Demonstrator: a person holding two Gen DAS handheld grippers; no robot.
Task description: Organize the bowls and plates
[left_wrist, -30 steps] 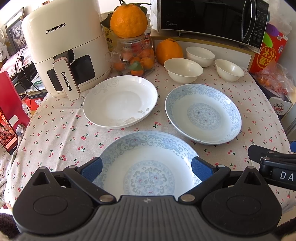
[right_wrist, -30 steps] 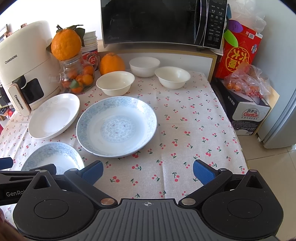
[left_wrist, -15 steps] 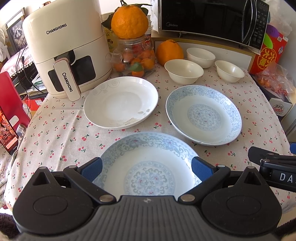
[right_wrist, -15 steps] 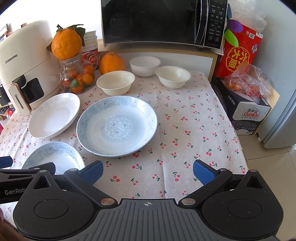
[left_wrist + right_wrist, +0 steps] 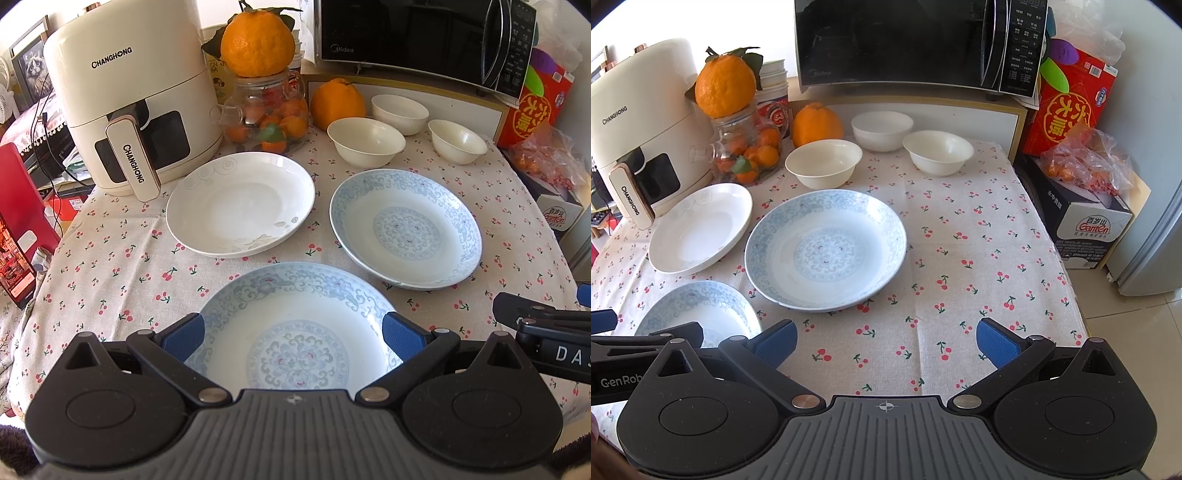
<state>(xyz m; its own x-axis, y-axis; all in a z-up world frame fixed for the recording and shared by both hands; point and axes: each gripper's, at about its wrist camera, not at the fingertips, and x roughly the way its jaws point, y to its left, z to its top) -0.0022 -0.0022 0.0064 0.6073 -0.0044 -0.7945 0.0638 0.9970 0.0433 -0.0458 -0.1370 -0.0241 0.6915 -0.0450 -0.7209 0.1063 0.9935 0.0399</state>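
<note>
Three plates, two blue-patterned (image 5: 406, 229) (image 5: 295, 332) and one white (image 5: 240, 203), three cream bowls (image 5: 365, 142) (image 5: 400, 112) (image 5: 457, 141), two big oranges (image 5: 257, 42) (image 5: 337, 101), one microwave (image 5: 424, 37).

Three plates (image 5: 240, 203) and three cream bowls (image 5: 365, 142) lie apart, unstacked.

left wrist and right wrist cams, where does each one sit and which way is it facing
Left wrist: sits on the left gripper, looking forward over the near blue plate toward the air fryer; its open jaws show, with the right gripper's tip at the right edge.
Right wrist: sits on the right gripper, looking over bare tablecloth toward the microwave; its open jaws show, with the left gripper's tip at the left edge.
Shared: the far blue plate, white plate and three bowls.
</note>
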